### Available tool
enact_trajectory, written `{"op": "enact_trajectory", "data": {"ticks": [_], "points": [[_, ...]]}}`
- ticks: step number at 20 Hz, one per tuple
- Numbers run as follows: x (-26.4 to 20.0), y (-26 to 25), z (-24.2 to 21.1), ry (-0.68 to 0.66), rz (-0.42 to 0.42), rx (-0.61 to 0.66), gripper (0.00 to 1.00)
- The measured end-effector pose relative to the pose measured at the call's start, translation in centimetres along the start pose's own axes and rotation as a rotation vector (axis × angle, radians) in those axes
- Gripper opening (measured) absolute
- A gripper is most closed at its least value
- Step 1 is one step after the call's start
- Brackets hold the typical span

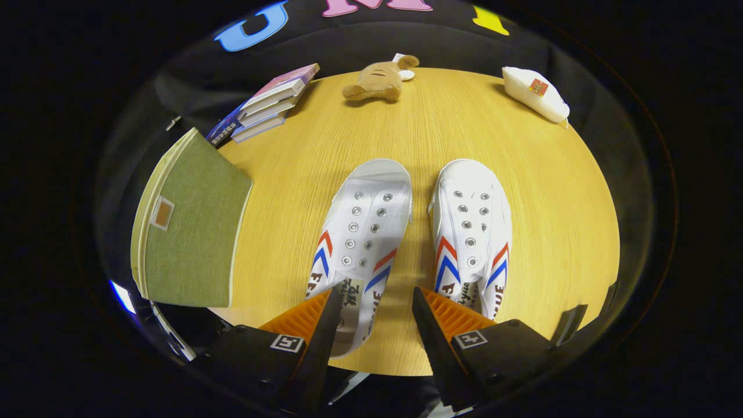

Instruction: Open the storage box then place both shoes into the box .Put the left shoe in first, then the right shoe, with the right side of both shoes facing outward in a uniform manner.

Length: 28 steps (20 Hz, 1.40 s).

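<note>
The gripper [374, 299] hangs over the table [551, 191], fingers spread wide and holding nothing. The left shoe [363, 232] sits just ahead at twelve o'clock, the right shoe [471, 229] at one. The storage box [191, 232] lies shut at ten o'clock. Grabbing a shoe before lifting that lid would break the order.

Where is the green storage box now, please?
In the gripper view, the green storage box stands closed at the table's edge, left of the two white shoes and nearer than the stacked books. The open gripper is not touching it.
</note>
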<state>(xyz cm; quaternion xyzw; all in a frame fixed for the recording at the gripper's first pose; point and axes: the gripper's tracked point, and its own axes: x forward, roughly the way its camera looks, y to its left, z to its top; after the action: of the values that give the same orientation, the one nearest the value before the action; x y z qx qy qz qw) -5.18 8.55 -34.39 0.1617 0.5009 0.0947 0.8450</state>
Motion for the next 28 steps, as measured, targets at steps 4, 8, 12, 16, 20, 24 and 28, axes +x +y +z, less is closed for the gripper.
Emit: {"op": "enact_trajectory", "data": {"ticks": [4,8,12,16,20,24,28], "points": [[1.5,-0.2,1.9,0.013,0.019,0.088,0.78],[3.0,-1.0,2.3,0.089,0.016,0.174,0.57],[3.7,-0.7,1.3,0.220,0.028,0.189,0.38],[3.2,-0.9,1.5,0.230,0.046,0.254,0.07],[1.7,0.1,1.0,0.232,0.070,0.276,0.06],[-0.8,2.4,2.3,0.198,0.116,0.304,0.06],[-4.5,6.3,4.8,0.164,0.175,0.303,0.06]]}}
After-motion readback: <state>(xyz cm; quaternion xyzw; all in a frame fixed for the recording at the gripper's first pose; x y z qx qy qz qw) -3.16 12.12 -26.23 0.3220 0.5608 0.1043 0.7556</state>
